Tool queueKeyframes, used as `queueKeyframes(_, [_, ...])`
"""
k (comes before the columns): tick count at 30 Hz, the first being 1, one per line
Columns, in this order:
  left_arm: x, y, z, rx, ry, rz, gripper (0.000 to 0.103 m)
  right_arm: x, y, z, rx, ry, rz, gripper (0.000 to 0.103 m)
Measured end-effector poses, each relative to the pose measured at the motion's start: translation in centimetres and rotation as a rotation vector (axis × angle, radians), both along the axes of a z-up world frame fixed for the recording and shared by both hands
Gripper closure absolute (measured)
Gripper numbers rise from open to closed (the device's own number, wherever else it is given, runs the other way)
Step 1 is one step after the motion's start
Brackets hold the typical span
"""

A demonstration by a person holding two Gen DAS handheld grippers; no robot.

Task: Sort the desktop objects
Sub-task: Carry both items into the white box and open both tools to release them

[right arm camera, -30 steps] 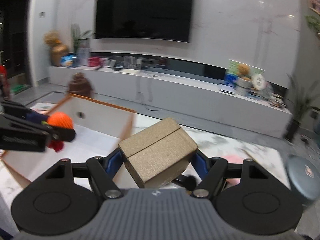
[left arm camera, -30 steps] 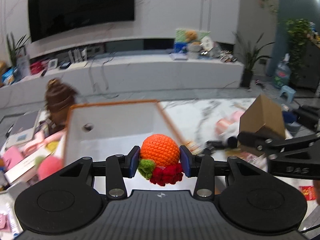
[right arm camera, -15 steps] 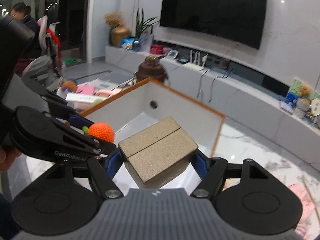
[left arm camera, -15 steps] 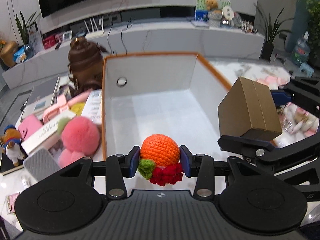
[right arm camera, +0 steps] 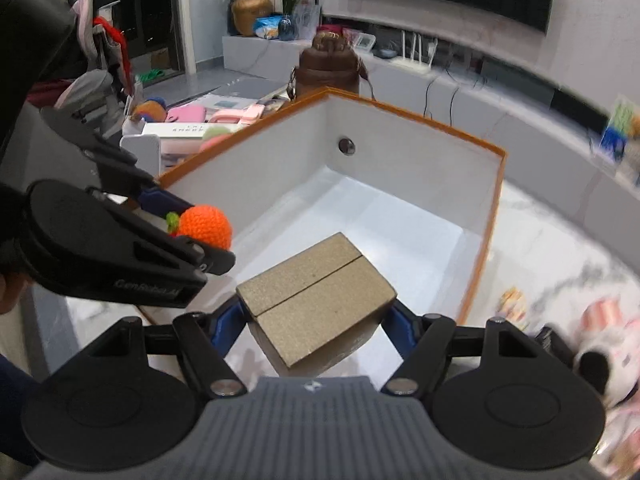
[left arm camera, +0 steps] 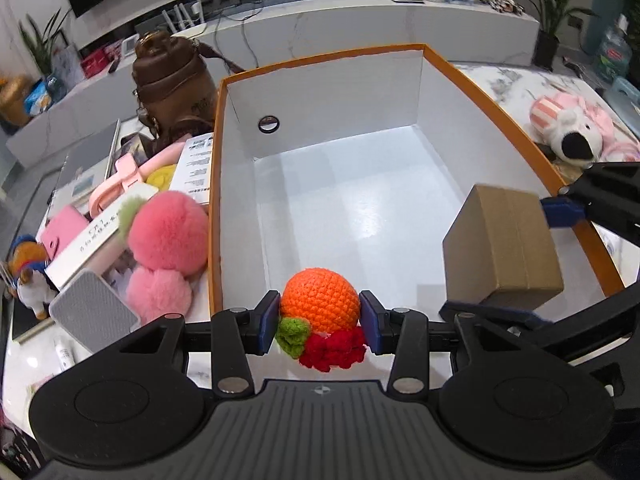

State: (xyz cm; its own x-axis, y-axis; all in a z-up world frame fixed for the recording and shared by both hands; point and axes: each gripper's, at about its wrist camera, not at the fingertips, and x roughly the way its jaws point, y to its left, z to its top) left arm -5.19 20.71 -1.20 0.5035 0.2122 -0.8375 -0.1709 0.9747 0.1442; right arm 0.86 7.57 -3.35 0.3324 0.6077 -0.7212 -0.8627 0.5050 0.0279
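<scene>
Left wrist view: the left gripper pinches the crochet orange at lower centre; the bin now fills more of the frame. Right wrist view: the right gripper clamps the box, now lower over the bin.

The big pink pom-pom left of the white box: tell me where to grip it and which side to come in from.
Grip the big pink pom-pom across its round middle, coming from above. The white box wall touches its right side, a smaller pink pom-pom presses in front, and boxes crowd its left, so only the top looks open. It looks soft, so close gently. Both grippers are occupied now.
</scene>
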Motion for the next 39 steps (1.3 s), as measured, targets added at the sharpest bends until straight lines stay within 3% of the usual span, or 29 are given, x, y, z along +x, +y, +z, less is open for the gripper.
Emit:
queueKeyframes(10, [0.7,-0.5,-0.6,0.001,0.087,-0.094,0.054,-0.4,0.9,0.5,-0.095,0.061,0.031,0.028])
queueKeyframes(16, [2.8,-1.3,-2.0,0.147,0.202,-0.188,0.053,1.1,3.3,0.6,-0.262,0.106,0.204,0.030])
queueKeyframes(20, [3.0,-2.2,-3.1,0.204,0.247,-0.234,0.048,2.0,5.1,0.5,-0.359,0.143,0.297,0.030])
queueKeyframes(23, [3.1,-1.9,-3.2,0.192,0.250,-0.259,0.040,3.2,5.4,0.3,-0.401,0.212,0.345,0.030])
queueKeyframes(29, [3.4,-1.3,-2.8,0.154,0.252,-0.269,0.040,4.3,6.5,-0.2,-0.491,0.304,0.364,0.027])
queueKeyframes(39, [2.9,-0.7,-1.9,0.130,0.220,-0.248,0.040,3.6,6.5,0.9,-0.499,0.250,0.355,0.023])
